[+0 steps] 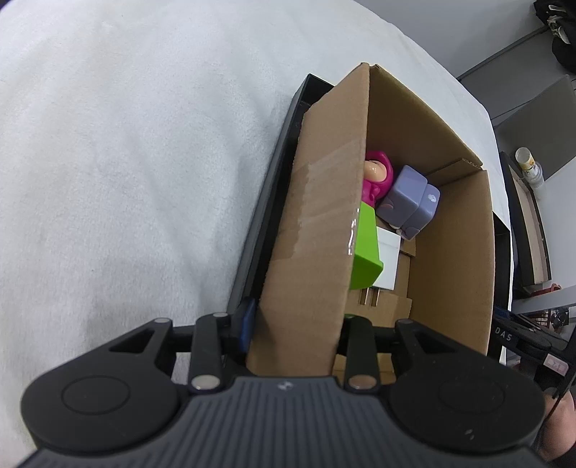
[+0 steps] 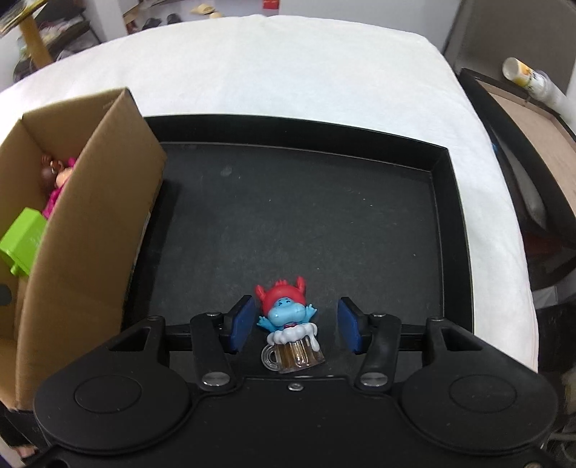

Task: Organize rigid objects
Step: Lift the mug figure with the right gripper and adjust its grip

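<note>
A cardboard box (image 1: 457, 223) stands in a black tray (image 2: 446, 230) on a white cloth. It holds a pink doll (image 1: 376, 176), a lilac block (image 1: 410, 198), a green block (image 1: 365, 248) and a white block (image 1: 388, 259). My left gripper (image 1: 298, 324) straddles the box's near left wall (image 1: 316, 216), one blue pad (image 1: 248, 320) outside it; the wall hides whether the pads touch it. My right gripper (image 2: 295, 324) is open, its blue pads (image 2: 242, 322) either side of a blue figurine with red hair in a beer mug (image 2: 288, 324) lying on the tray floor. The box also shows in the right wrist view (image 2: 90, 216).
The tray floor (image 2: 306, 216) lies beyond the figurine. A white cup (image 2: 522, 72) lies on a wooden-topped stand (image 2: 532, 118) to the right of the bed. Shelves and clutter stand at the far left (image 2: 43, 32).
</note>
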Demonstrator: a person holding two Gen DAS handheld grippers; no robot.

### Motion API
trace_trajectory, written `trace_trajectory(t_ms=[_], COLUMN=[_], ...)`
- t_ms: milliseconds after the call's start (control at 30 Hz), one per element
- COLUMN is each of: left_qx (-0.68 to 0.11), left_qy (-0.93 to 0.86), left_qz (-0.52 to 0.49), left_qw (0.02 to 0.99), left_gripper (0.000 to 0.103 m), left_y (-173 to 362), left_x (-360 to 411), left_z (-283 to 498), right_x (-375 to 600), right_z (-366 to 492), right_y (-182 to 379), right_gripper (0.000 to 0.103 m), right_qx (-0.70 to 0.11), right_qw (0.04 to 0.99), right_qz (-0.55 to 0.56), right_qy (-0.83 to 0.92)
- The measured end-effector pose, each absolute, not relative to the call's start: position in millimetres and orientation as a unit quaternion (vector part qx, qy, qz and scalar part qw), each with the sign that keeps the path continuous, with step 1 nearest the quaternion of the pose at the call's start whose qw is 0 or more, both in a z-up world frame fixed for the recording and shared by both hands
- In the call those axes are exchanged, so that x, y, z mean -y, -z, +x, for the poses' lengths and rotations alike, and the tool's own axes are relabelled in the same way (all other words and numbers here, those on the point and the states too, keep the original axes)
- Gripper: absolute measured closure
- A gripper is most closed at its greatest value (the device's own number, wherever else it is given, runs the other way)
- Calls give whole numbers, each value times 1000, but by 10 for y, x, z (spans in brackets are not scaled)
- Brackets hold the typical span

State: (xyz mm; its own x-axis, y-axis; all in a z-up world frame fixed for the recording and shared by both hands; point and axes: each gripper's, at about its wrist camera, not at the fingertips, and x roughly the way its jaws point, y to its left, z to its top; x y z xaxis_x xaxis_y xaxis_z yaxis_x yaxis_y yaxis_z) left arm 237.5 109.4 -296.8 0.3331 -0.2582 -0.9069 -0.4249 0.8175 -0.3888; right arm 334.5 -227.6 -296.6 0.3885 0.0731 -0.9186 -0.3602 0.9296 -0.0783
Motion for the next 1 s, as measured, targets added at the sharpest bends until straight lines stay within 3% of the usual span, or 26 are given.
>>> trace_trajectory(t_ms=[300,400,733,767,833,1000], left_qx=[-576,-576,-576,-576,-576,-575], left_qy=[-54,-55,-57,-58,-58,-60], left_qz=[-297,-297,-297,-298,-298,-297], left_qw=[760,760,760,759,759,760], left_gripper=[70,70,71,71,70,71], left_y=[2981,2981,2991,2987,2982,2981], left_x=[-1093,-1090,-1078,-1083,-1085,-1075], left_z=[2376,2376,2378,2379,2379,2372], right_x=[2149,2163,2148,2133,2112,2047], right_z=[3361,3405,3292,3277,3249,3208], right_y=[3096,3071,2770,2747,2669,2474], right_gripper=[53,67,67,69,83,85], right_qx=[-538,-547,-525,-521,-517,-497], right_qw=[809,803,813,815,818,827], right_qz=[-168,-165,-180,-179,-179,-178], right_qy=[-166,-172,-175,-176,-180,-190])
